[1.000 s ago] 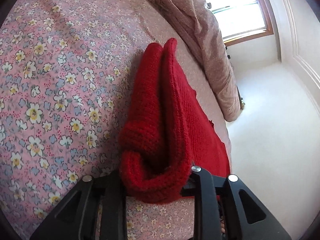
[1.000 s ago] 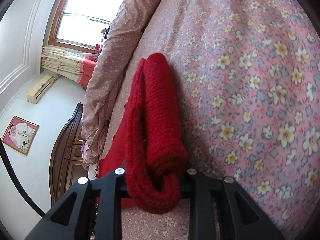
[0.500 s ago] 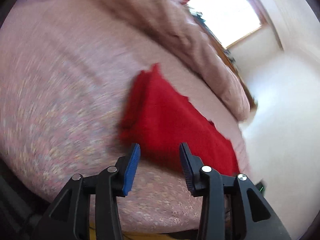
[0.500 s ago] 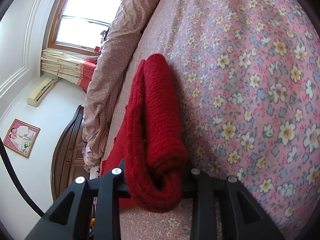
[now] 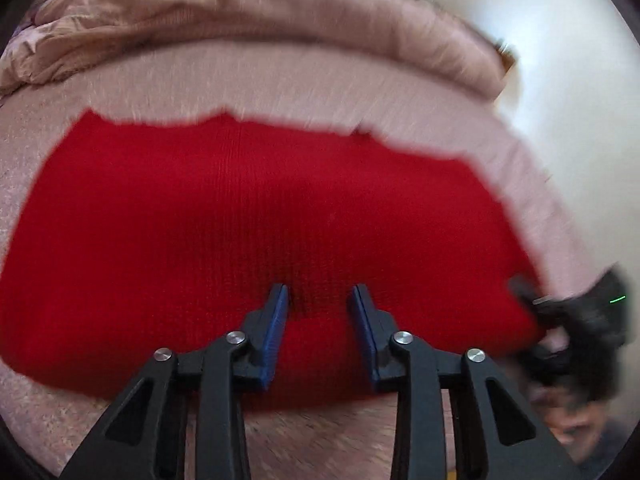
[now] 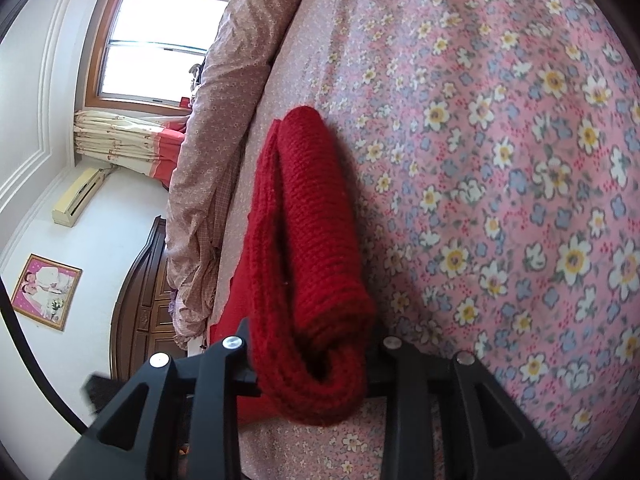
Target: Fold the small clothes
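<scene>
Pink floral cotton bedsheet [image 6: 500, 160] spreads out beyond both grippers. The red knitted garment [image 5: 260, 220] lies flat on it under the left gripper [image 5: 318, 300], whose blue-padded jaws are closing, nothing between them. The right gripper [image 6: 312, 364] clamps a thick folded roll of that knit, just ahead.
</scene>
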Motion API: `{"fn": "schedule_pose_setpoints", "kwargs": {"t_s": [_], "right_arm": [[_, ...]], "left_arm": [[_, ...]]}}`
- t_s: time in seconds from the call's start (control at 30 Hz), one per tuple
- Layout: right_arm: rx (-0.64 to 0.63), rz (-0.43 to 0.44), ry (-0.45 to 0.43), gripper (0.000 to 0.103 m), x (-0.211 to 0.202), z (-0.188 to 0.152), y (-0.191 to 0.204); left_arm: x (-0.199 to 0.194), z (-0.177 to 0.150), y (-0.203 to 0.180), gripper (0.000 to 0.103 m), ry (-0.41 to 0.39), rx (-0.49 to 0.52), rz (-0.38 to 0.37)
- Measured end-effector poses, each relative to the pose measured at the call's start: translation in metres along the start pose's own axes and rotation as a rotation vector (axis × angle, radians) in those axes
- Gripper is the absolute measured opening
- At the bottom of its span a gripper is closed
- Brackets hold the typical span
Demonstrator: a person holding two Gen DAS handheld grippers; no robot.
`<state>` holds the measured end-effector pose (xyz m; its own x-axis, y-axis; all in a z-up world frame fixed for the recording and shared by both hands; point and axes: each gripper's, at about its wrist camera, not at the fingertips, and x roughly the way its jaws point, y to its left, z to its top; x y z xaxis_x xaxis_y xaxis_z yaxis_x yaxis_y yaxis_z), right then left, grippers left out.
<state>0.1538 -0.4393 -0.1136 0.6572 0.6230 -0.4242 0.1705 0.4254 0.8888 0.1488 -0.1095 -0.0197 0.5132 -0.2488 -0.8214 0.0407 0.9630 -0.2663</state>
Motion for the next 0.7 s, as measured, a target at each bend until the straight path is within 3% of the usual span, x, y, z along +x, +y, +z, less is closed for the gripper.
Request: {"fn": "schedule_pose_setpoints", "kwargs": {"t_s": [0.03,0.13,0.37,0.43,0.5,0.53,0.63,0.7], "right_arm": [[0.004,0.004,0.006,0.031,0.0,0.001,-0.001],[0.01,0.008,0.014,0.031,-0.001,0.005,-0.005],[-0.011,0.015,-0.024,0.023,-0.008,0.002,0.011],[-0.136,-0.036,-0.053,0.023,-0.012,0.0,0.034],[-0.259,-0.111,-0.07,0.023,-0.011,-0.006,0.055],[-0.305,-0.144,-0.079,0.023,-0.01,-0.009,0.062],[-0.305,-0.172,-0.082,0.023,-0.006,-0.01,0.062],[-0.251,-0.15,-0.069,0.024,-0.006,-0.007,0.053]], "left_arm": [[0.0,-0.002,-0.002,0.026,-0.026,0.023,0.013],[0.0,0.002,-0.008,0.026,-0.002,0.057,0.044],[0.004,0.003,-0.009,0.025,0.001,0.044,0.033],[-0.007,0.004,-0.01,0.017,-0.013,0.035,0.028],[-0.019,0.005,-0.015,0.015,-0.033,0.039,-0.023],[-0.019,0.005,-0.017,0.007,-0.028,0.044,-0.046],[0.003,0.001,-0.017,0.0,0.041,0.029,-0.044],[0.012,-0.002,-0.014,0.0,0.03,0.022,-0.046]]}}
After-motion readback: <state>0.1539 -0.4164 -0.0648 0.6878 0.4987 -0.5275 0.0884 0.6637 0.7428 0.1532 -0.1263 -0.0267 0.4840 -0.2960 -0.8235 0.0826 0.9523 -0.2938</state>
